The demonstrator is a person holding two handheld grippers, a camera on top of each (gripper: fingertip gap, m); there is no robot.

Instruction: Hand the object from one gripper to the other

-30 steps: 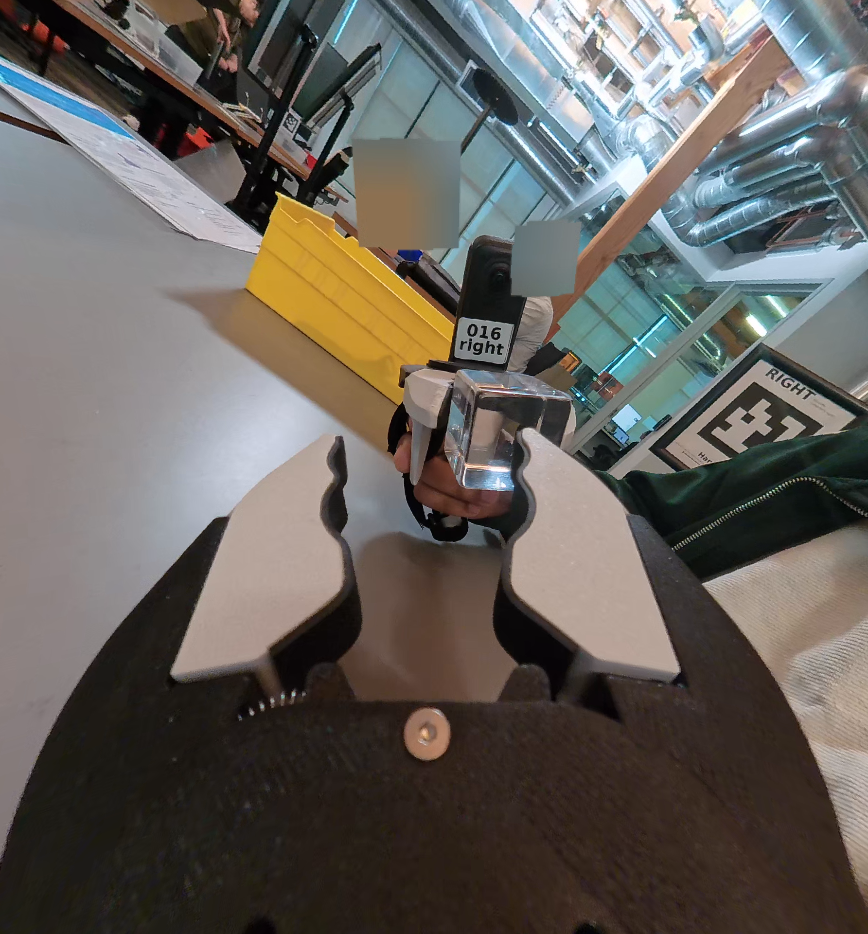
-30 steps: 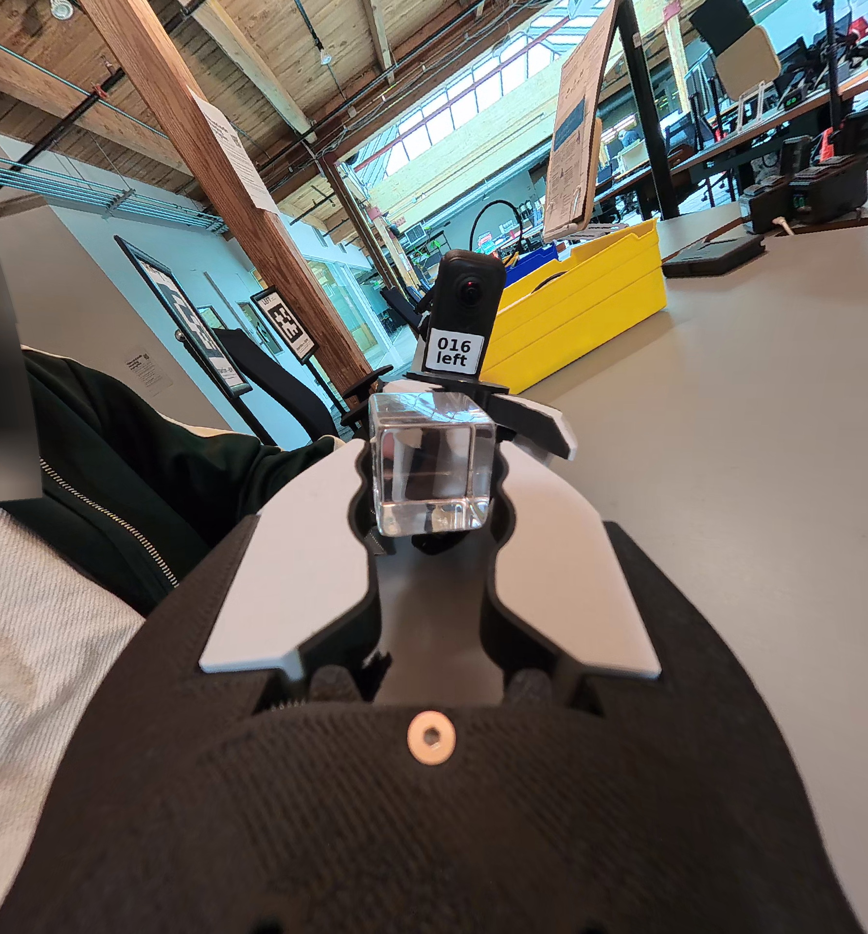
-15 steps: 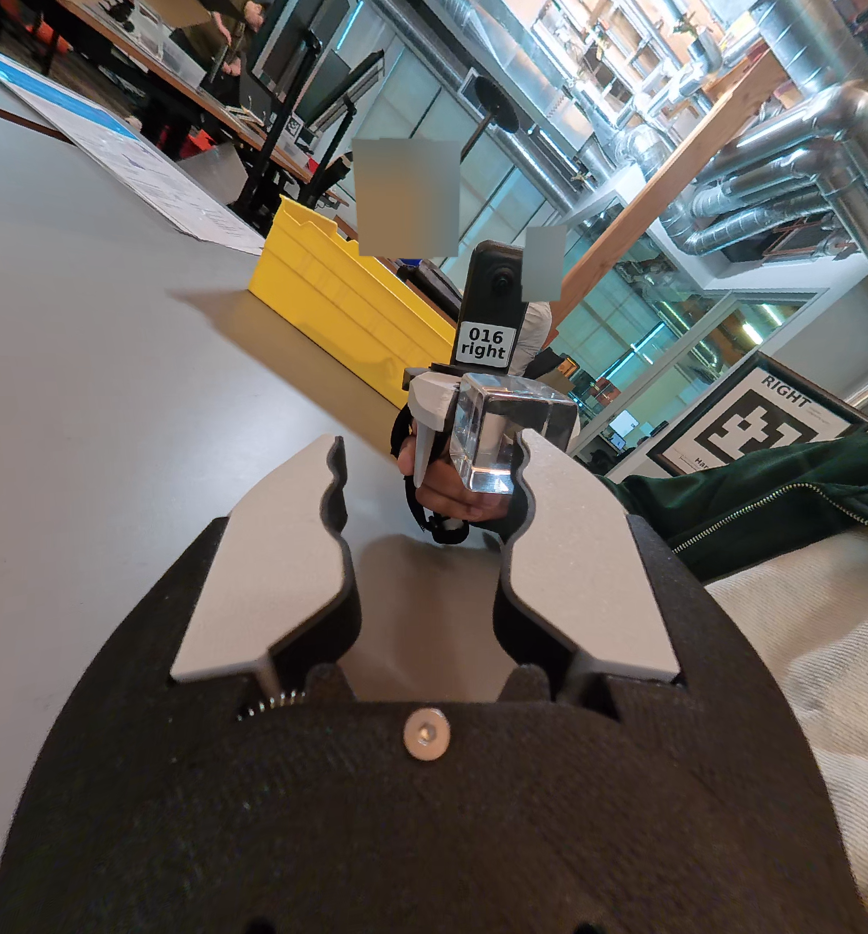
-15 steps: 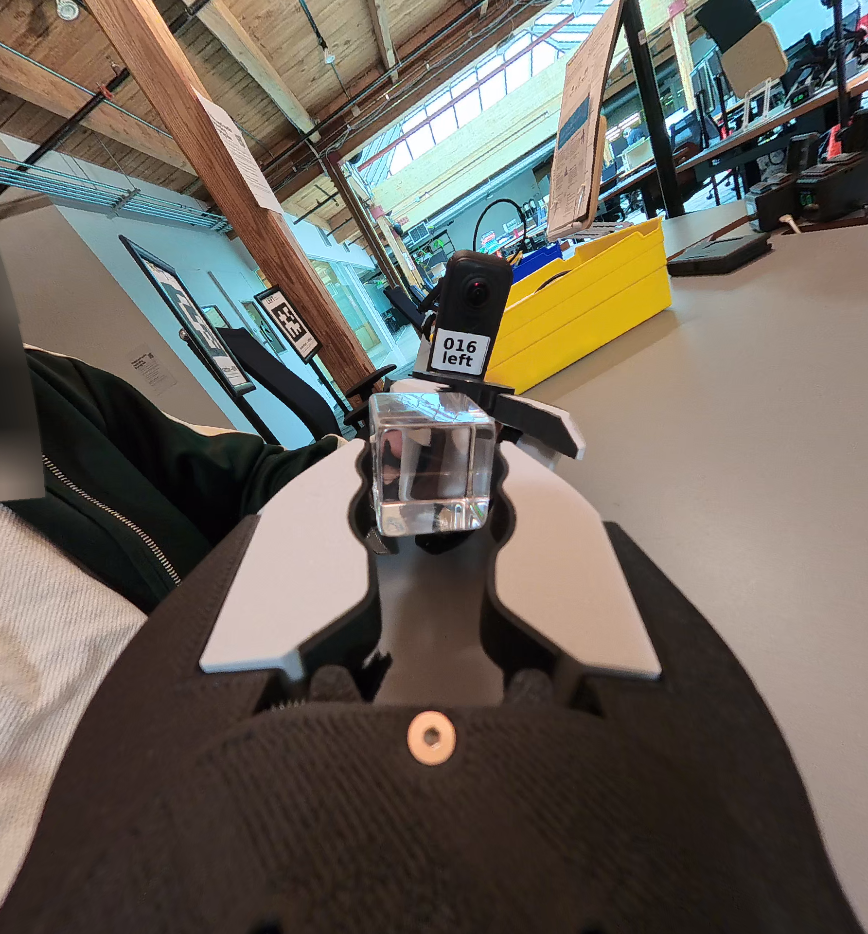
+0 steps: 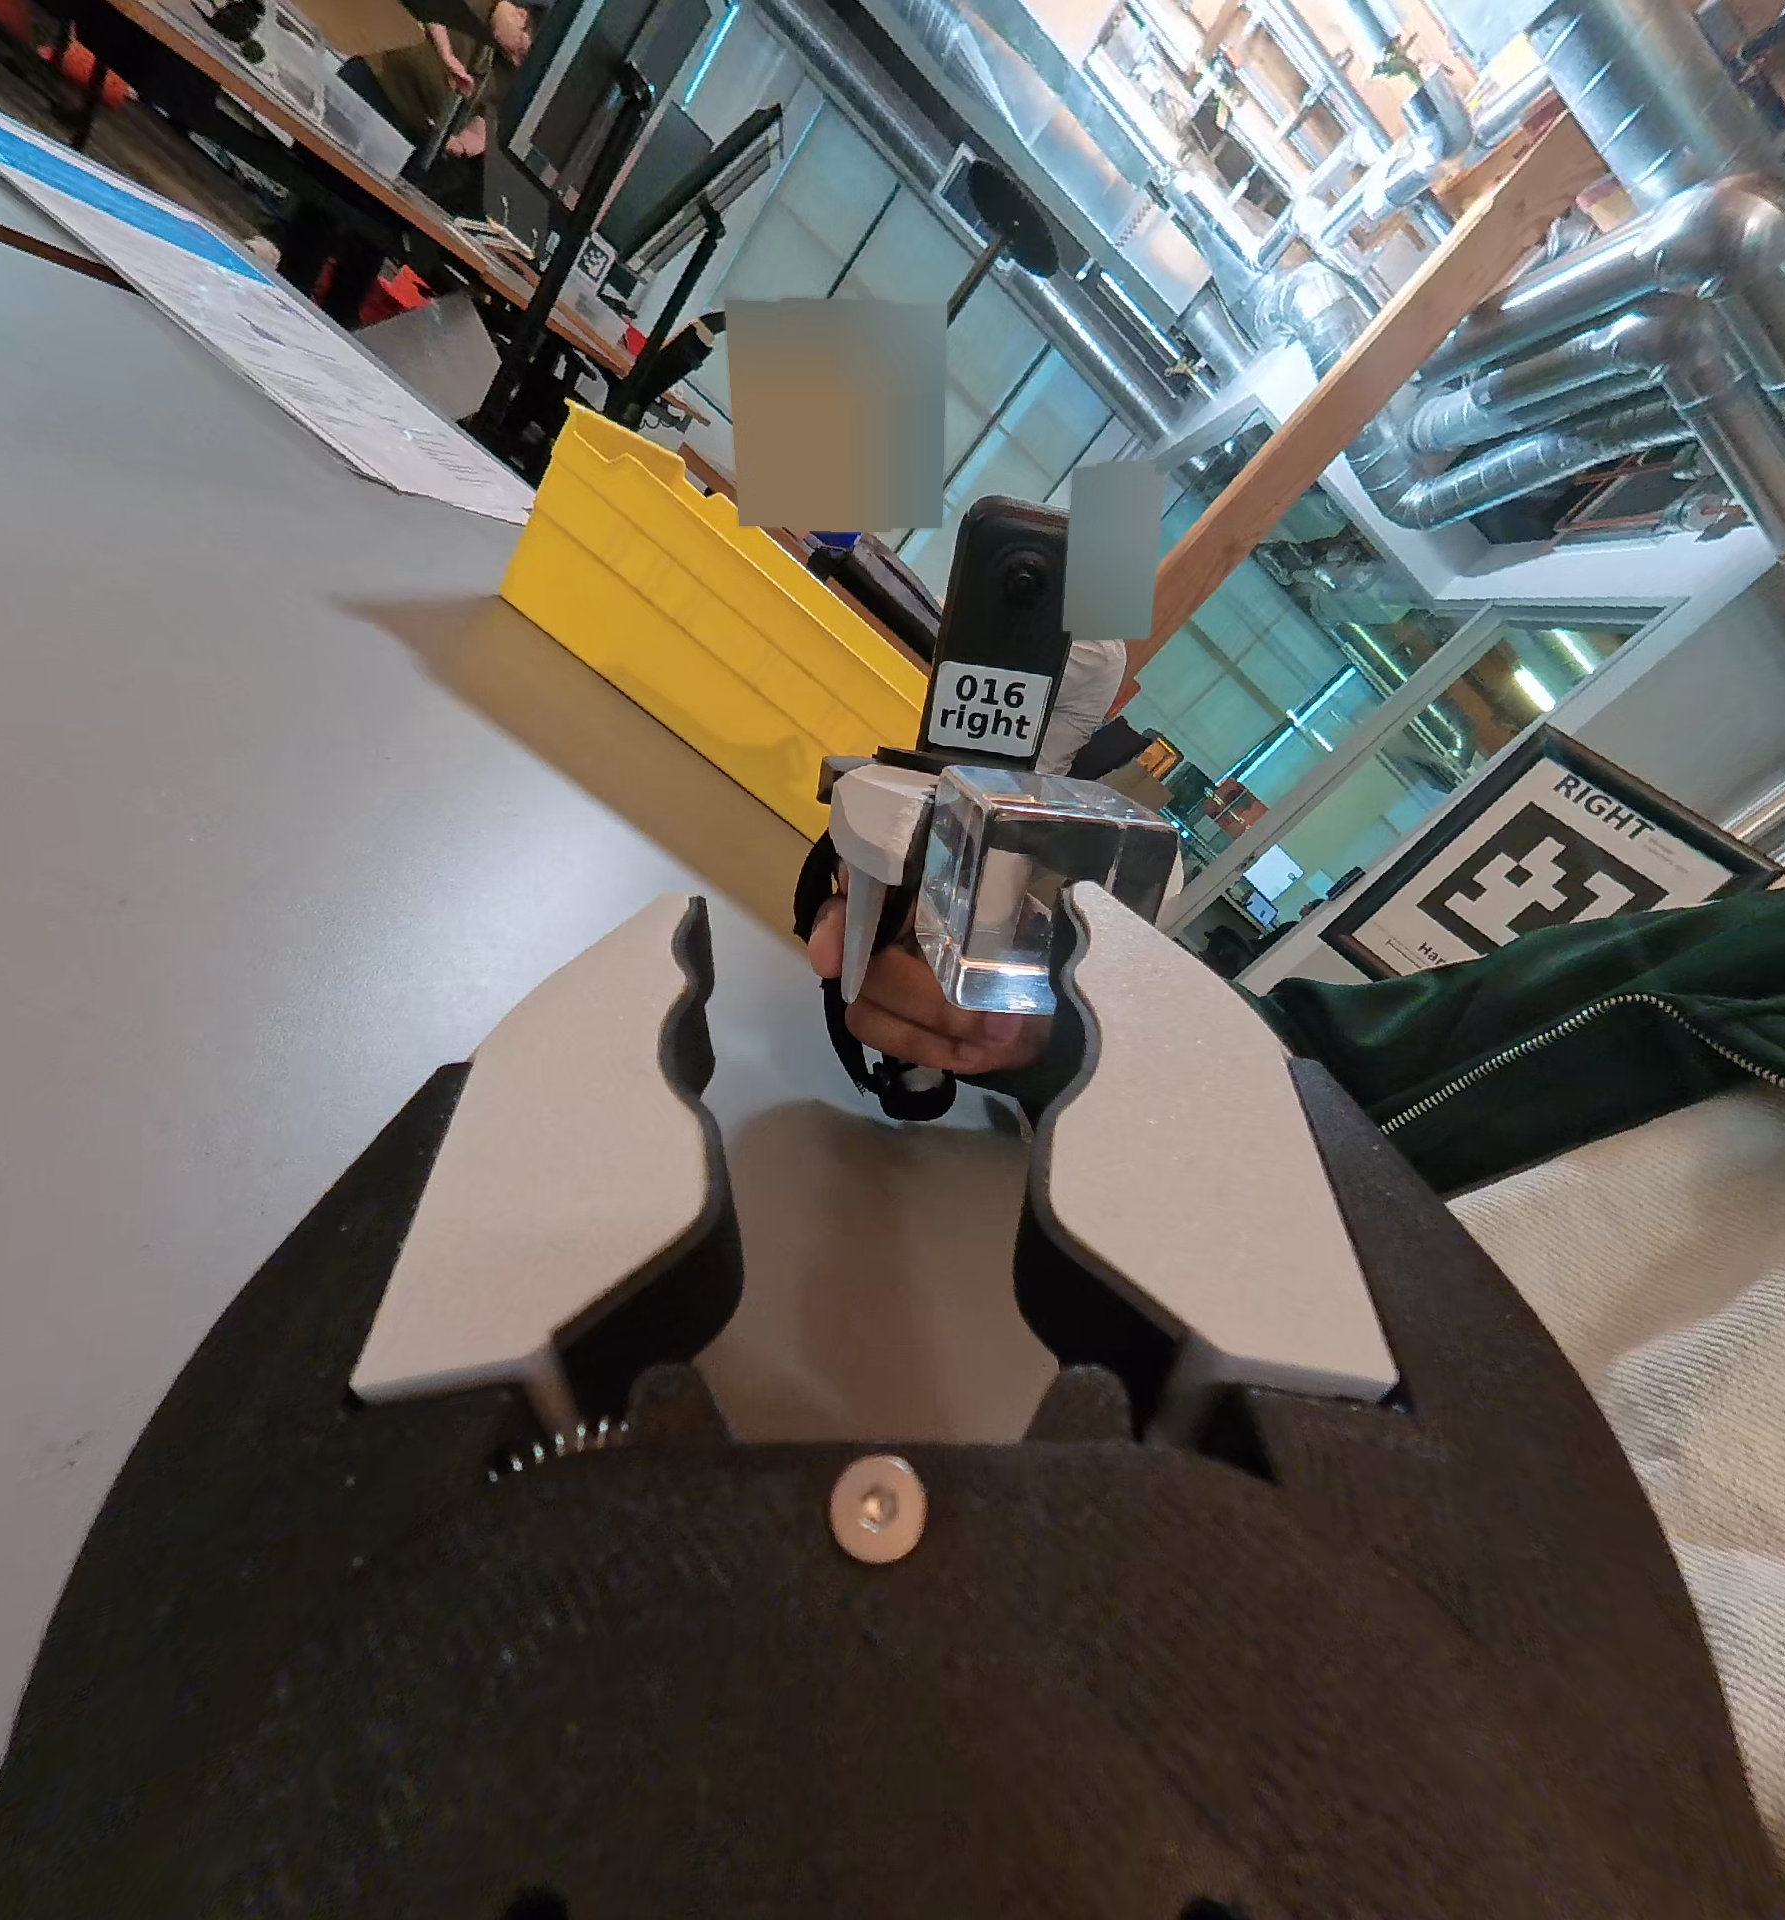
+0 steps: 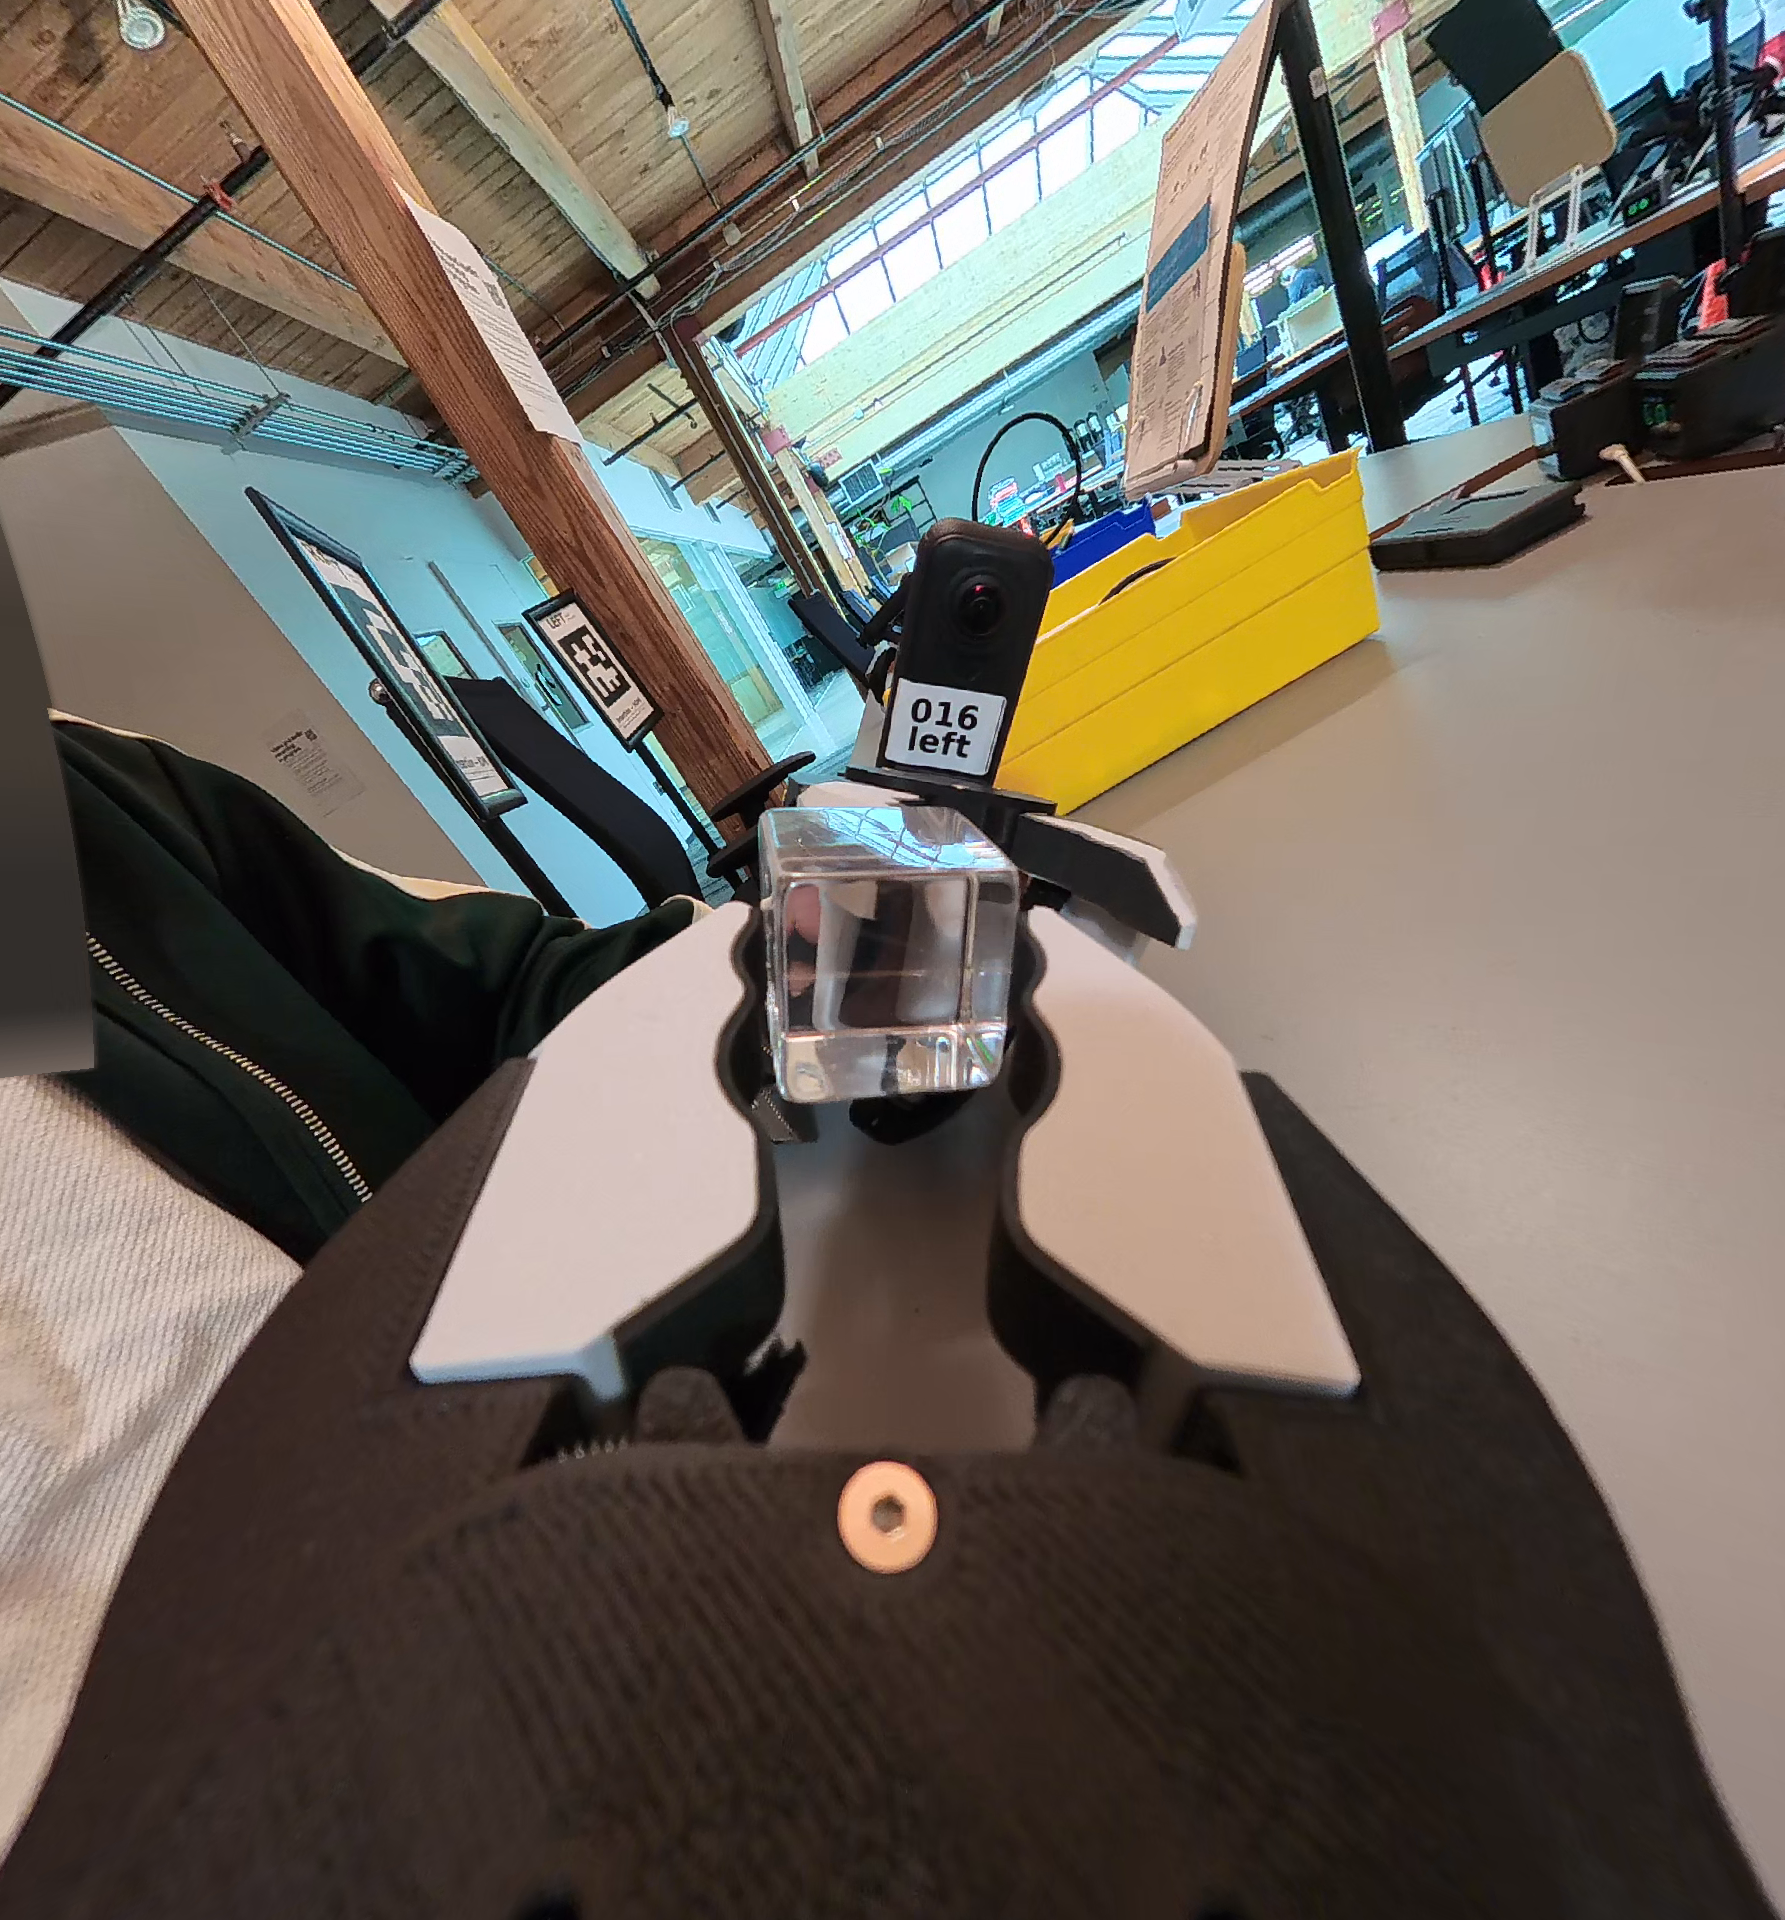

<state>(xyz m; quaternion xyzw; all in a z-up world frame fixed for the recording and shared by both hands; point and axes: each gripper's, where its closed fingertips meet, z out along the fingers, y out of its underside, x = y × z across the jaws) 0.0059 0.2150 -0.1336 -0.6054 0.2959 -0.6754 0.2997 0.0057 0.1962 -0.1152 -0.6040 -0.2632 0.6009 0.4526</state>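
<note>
My right gripper [image 6: 888, 997] is clamped on the clear cube [image 6: 883, 977]. My left gripper [image 5: 883, 966] is spread apart, facing it above the tabletop [image 5: 192, 831].

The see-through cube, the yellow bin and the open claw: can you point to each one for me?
see-through cube [image 6: 883, 982], right wrist view, front face.
yellow bin [image 5: 701, 613], left wrist view, long side wall.
left claw [image 5: 883, 956], left wrist view, midway between its open fingertips.
</note>
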